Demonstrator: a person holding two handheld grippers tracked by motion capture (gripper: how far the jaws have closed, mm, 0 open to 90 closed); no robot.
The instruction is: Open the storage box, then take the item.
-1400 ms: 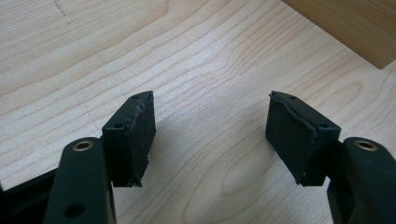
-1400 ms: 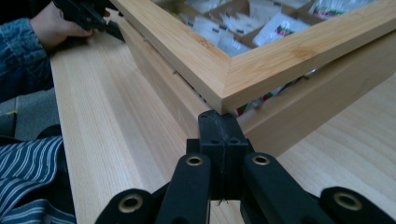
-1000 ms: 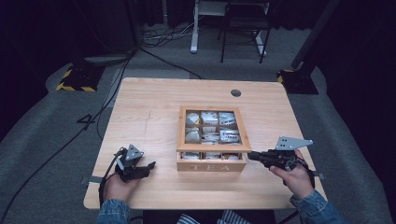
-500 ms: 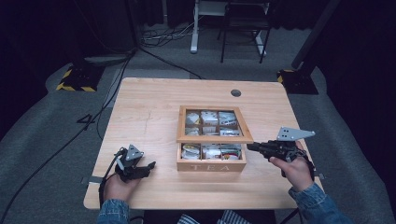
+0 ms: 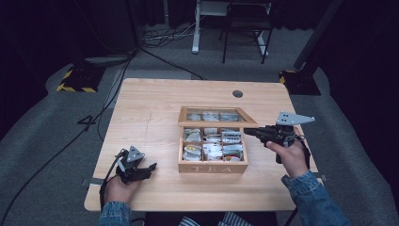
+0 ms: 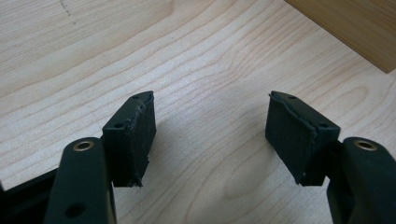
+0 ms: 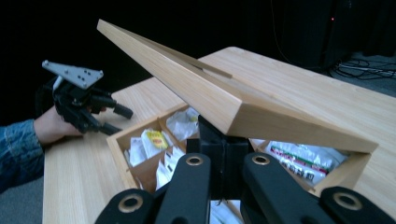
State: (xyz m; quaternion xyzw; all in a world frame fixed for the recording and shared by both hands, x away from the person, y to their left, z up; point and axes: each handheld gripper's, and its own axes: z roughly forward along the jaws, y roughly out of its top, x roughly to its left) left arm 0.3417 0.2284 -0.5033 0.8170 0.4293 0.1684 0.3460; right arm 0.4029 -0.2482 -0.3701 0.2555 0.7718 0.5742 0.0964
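Note:
A wooden tea box [image 5: 212,168] marked TEA sits mid-table, with several tea bags [image 5: 211,143] in its compartments. Its glass-paned lid [image 5: 216,116] is tilted up, hinged at the far side. My right gripper [image 5: 248,132] is shut, its tips under the lid's right edge, so the lid [image 7: 201,88] rests on top of the jaws [image 7: 224,135] rather than between them. My left gripper [image 5: 150,168] rests open on the table at the front left, well apart from the box; nothing lies between its pads [image 6: 135,130].
The table [image 5: 155,103] has a round cable hole [image 5: 237,93] at the back right. A corner of the box [image 6: 355,28] lies ahead of the left gripper. Desk legs and a chair [image 5: 244,28] stand beyond the table.
The right gripper has risen and moved toward the back, and the lid has swung from flat on the box to tilted open. The left gripper has stayed put.

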